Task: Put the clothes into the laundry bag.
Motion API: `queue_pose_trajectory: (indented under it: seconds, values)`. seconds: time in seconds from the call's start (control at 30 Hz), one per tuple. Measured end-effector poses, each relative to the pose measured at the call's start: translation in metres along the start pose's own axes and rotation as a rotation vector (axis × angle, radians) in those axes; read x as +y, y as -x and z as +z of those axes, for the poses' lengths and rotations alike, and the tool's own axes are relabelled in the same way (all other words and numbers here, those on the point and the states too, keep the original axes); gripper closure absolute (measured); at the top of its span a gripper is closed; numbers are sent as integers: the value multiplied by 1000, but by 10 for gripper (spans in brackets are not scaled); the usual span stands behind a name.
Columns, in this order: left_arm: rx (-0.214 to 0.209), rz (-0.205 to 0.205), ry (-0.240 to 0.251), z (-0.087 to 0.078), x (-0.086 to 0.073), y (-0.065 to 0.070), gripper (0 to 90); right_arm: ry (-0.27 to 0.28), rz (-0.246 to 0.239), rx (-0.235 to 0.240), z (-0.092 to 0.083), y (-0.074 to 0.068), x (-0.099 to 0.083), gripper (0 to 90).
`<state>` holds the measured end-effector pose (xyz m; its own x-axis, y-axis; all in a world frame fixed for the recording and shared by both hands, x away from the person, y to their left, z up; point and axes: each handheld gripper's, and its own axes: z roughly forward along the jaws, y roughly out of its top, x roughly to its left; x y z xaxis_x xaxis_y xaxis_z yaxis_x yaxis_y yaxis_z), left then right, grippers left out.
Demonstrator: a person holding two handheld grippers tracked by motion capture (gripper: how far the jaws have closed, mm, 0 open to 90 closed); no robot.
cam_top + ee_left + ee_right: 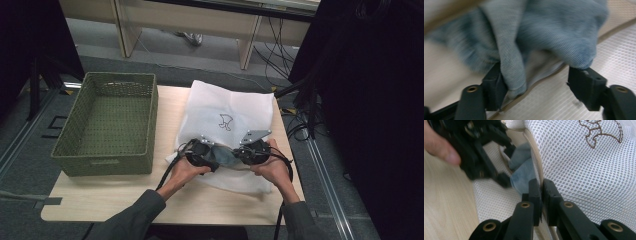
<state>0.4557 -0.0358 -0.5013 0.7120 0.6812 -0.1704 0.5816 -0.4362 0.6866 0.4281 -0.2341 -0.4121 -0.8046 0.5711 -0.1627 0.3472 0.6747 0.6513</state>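
On the wooden table (100, 200) lies a white mesh bag (235, 107) with a small embroidered figure on it, and beside it, on its left, stands an empty green basket (107, 125). The two grippers meet at the near edge of the bag. The right gripper (541, 188) has its jaws pressed together on the beige edge band (537, 160) of the bag's opening, and it holds this edge up. The left gripper (537, 75) has its jaws apart, and a piece of blue cloth (554, 30) hangs between and over them, touching the left jaw. I judge that the step is either to put the cloth into the bag or to take it out; the pictures alone do not decide it.

To do it well, the right gripper should keep the edge lifted and steady, so the mouth does not fall shut. The left gripper should take a thick fold of the cloth, not only a thin corner, and should not catch the mesh together with it.

Some things are difficult to see. In the high view the hands and grippers cover the opening, so I cannot tell how much of the cloth is inside. The left gripper view is blurred, and the cloth is cut off at the top. What kind of garment it is, I cannot say.
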Motion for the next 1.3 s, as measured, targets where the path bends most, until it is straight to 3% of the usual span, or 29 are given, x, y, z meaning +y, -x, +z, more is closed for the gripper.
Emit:
queue_pose_trajectory:
  seconds: [0.1, 0.13, 0.17, 0.27, 0.3, 0.33, 0.47, 0.57, 0.6, 0.63, 0.7, 0.77, 0.83, 0.9, 1.03, 1.17, 1.23, 1.3]
  values:
    - [-23, 4, 36, 3, 4, 10, 299, 3, 0, 9, -1, 1, -1, 865]
    - [-15, 13, 26, 2, 5, 10, 305, 8, 4, 15, -1, 2, -1, 865]
    - [-3, 9, 49, 4, 7, 11, 334, 10, 6, 15, -1, 2, -1, 865]
    - [19, -53, 93, 12, 13, 8, 568, 9, 16, 9, -1, 1, 0, 866]
    - [35, -26, 78, 13, 16, 4, 646, 10, 9, 3, 0, 1, 0, 866]
    - [39, -36, 81, 16, 17, 2, 710, 7, 2, 5, -1, 1, 0, 868]
    - [96, -34, 123, 23, 26, 3, 763, 10, 5, 21, -3, 1, 0, 878]
    - [133, -89, 222, 22, 38, 3, 767, 21, 1, 36, -4, 3, 0, 882]
    - [142, -88, 229, 23, 41, 2, 766, 23, 5, 22, -5, 3, 0, 882]
    - [147, -81, 226, 26, 42, 0, 765, 21, 14, 27, -5, 2, 0, 881]
    - [129, -92, 163, 35, 37, -3, 751, 20, 11, 21, -5, 3, -1, 881]
    - [117, -87, 156, 34, 29, -1, 693, 5, 13, 28, -2, 3, -4, 881]
    - [104, -71, 135, 28, 25, 1, 588, -5, 14, 29, 1, 3, -6, 879]
    - [96, -54, 128, 18, 22, 2, 540, -4, 13, 30, 2, 4, -6, 877]
    - [117, 29, 104, -9, 18, 1, 474, -14, 29, 17, 1, 2, -5, 872]
    - [117, 17, 87, -26, 14, -9, 458, -12, 10, 23, 3, 3, -5, 867]
    - [130, 20, 69, -27, 11, -14, 441, -12, 18, 36, 3, 2, -5, 865]
    - [120, -9, 54, -23, 9, -16, 402, -7, 21, 44, 4, 2, -5, 863]
